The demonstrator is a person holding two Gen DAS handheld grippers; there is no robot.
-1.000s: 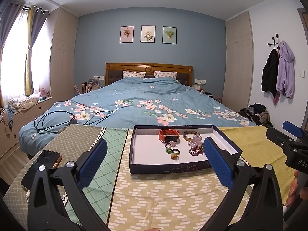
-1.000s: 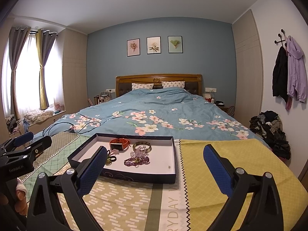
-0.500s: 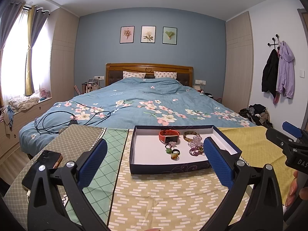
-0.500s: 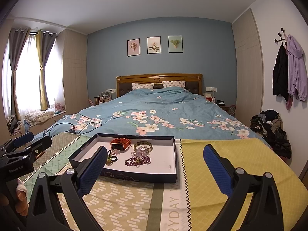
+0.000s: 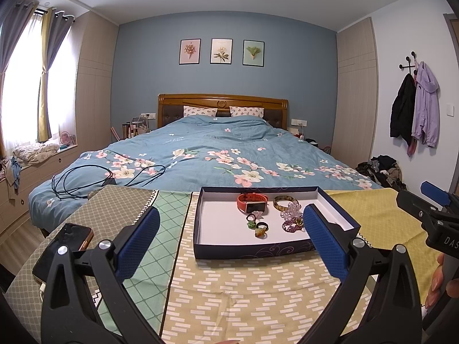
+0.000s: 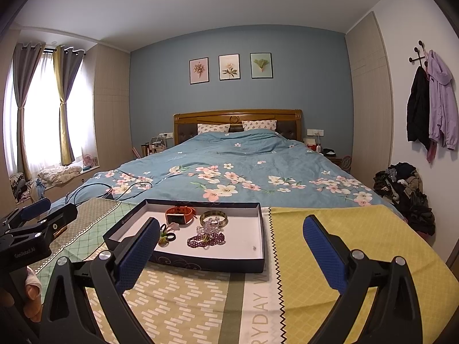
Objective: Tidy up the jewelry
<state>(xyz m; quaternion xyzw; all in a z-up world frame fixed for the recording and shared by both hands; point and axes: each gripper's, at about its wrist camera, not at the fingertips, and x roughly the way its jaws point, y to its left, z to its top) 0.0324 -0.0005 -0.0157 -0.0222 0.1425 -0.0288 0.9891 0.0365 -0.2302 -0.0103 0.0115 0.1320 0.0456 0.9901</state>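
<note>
A dark blue box tray (image 5: 252,250) (image 6: 206,263) with a white floor sits on the patterned cloth. It holds a red watch (image 5: 252,203) (image 6: 180,215), a gold bangle (image 5: 284,201) (image 6: 213,218), a clear crystal bracelet (image 5: 291,209) (image 6: 208,228), a purple bead bracelet (image 5: 292,225) (image 6: 206,240) and small hair ties (image 5: 258,228) (image 6: 165,233). My left gripper (image 5: 231,240) is open and empty, just short of the tray's near wall. My right gripper (image 6: 231,246) is open and empty, near the tray's right front corner.
A phone (image 5: 63,250) lies on the cloth at the left. The bed (image 5: 218,157) with cables (image 5: 94,177) lies behind the table. A pile of clothes (image 6: 407,192) sits on the floor at the right. The yellow cloth (image 6: 344,238) spreads to the right of the tray.
The right gripper has crept slightly left and closer to the tray. The left gripper has barely moved. Both stay open.
</note>
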